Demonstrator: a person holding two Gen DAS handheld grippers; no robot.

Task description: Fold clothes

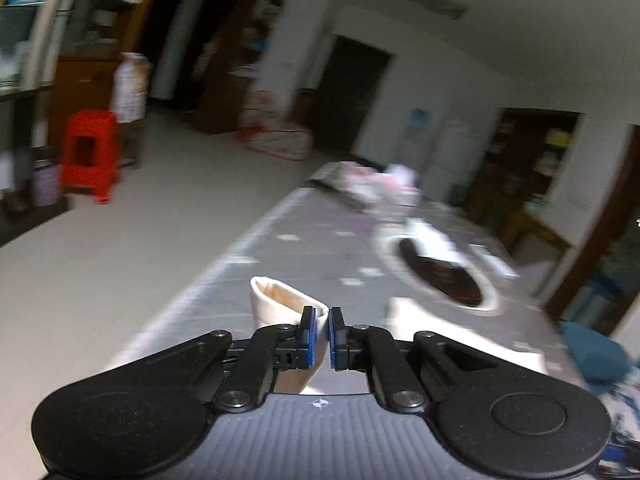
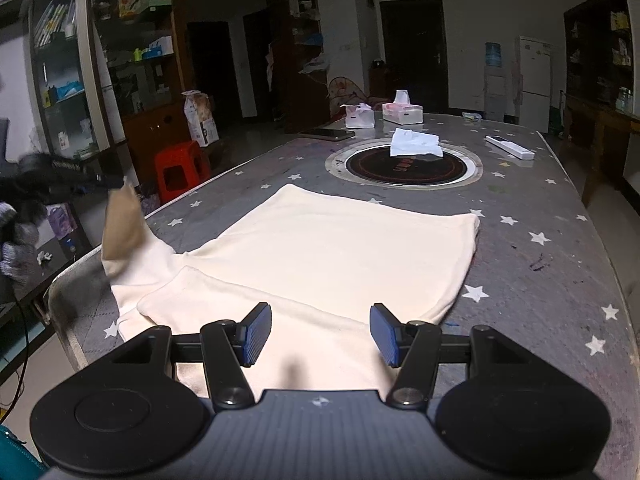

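Cream garment (image 2: 320, 252) lies flat on the grey star-print table (image 2: 540, 264), soft knit-looking, long axis running left-right just beyond my right gripper (image 2: 320, 334), whose jaws are spread and empty above its near edge. Its left sleeve (image 2: 124, 224) is raised off the table's left edge, clenched in my left gripper (image 1: 322, 338), cuff poking out past the blue pads (image 1: 310, 340). Judging by this, the sleeve needs carrying rightward across the body; left hand is nearer.

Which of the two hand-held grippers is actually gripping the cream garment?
The left hand-held gripper: its pads are shut on a lifted sleeve of the cream garment. The right hand-held gripper hangs open above the cloth.
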